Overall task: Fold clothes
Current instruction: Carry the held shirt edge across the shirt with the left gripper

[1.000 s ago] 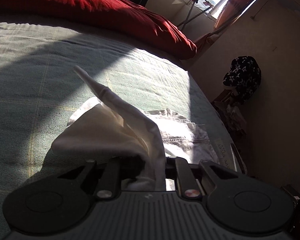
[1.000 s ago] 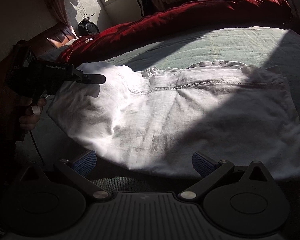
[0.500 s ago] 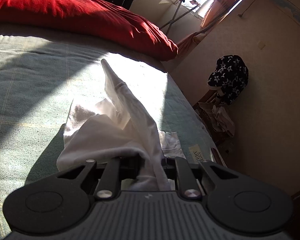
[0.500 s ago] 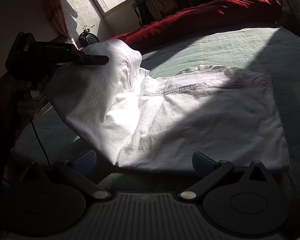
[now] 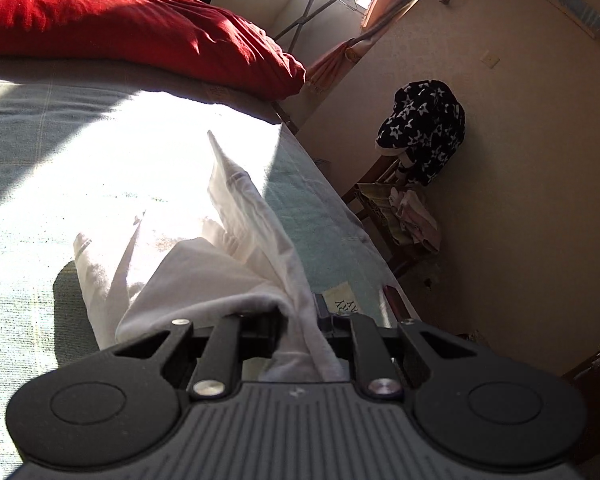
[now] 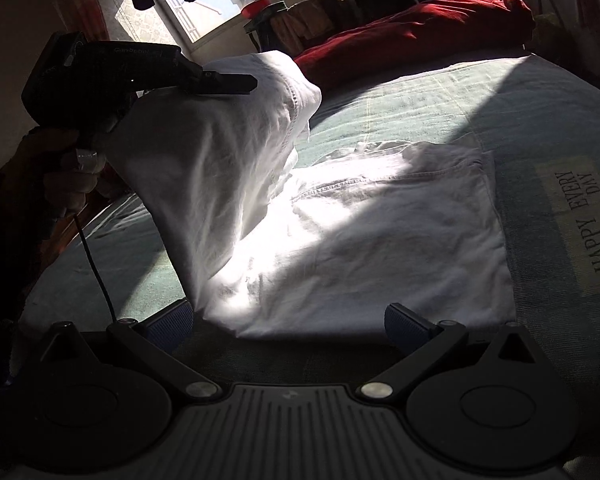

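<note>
A white garment (image 6: 380,232) lies on the green bedspread (image 6: 420,96). My left gripper (image 5: 298,320) is shut on one edge of the garment (image 5: 252,220) and holds that side lifted over the flat part. In the right wrist view the left gripper (image 6: 236,82) shows at upper left with the raised cloth (image 6: 220,152) hanging from it. My right gripper (image 6: 288,320) is open and empty, low at the garment's near hem, with its blue pads (image 6: 172,320) apart.
A red duvet (image 5: 120,28) lies across the head of the bed. A chair with a star-patterned garment (image 5: 424,128) and folded cloths stands by the wall beside the bed. A printed label (image 6: 580,220) sits on the bedspread right of the garment.
My left gripper has lifted the garment's left side higher and carried it over toward the flat part. The right gripper has stayed open at the near hem.
</note>
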Motion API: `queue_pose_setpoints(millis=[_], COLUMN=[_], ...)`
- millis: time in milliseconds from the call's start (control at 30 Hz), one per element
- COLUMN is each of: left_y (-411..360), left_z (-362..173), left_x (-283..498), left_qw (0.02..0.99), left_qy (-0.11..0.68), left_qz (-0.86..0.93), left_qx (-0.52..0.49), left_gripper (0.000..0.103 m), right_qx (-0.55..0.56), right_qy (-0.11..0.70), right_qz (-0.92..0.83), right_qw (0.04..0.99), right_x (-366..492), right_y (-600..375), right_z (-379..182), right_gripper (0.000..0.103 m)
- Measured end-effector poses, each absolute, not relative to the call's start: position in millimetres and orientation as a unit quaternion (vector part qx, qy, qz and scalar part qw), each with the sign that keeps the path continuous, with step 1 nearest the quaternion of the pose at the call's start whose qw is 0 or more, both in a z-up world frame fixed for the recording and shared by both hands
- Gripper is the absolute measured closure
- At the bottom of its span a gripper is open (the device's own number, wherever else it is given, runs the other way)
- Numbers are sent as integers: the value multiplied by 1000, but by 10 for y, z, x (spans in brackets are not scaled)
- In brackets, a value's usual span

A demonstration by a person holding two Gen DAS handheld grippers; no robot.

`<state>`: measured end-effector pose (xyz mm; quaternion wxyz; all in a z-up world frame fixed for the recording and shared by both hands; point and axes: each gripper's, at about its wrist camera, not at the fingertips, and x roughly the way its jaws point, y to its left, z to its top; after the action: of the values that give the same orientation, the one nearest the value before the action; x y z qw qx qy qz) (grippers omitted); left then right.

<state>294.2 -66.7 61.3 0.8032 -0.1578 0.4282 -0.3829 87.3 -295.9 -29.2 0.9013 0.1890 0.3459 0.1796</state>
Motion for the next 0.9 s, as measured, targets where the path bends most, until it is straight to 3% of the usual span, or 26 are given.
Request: queue_pose_setpoints(millis=[900], left_y=[-1609], left_z=[189], left_x=[2982], left_qw=[783], left_qy=[479], left_qz=[-387], left_qx=[-90], left_gripper=[90], right_qx=[219], right_qy=[339], right_qz=[136], right_qw=[905], right_x=[648], right_y=[-3423], right_z=[-347], right_gripper=[0])
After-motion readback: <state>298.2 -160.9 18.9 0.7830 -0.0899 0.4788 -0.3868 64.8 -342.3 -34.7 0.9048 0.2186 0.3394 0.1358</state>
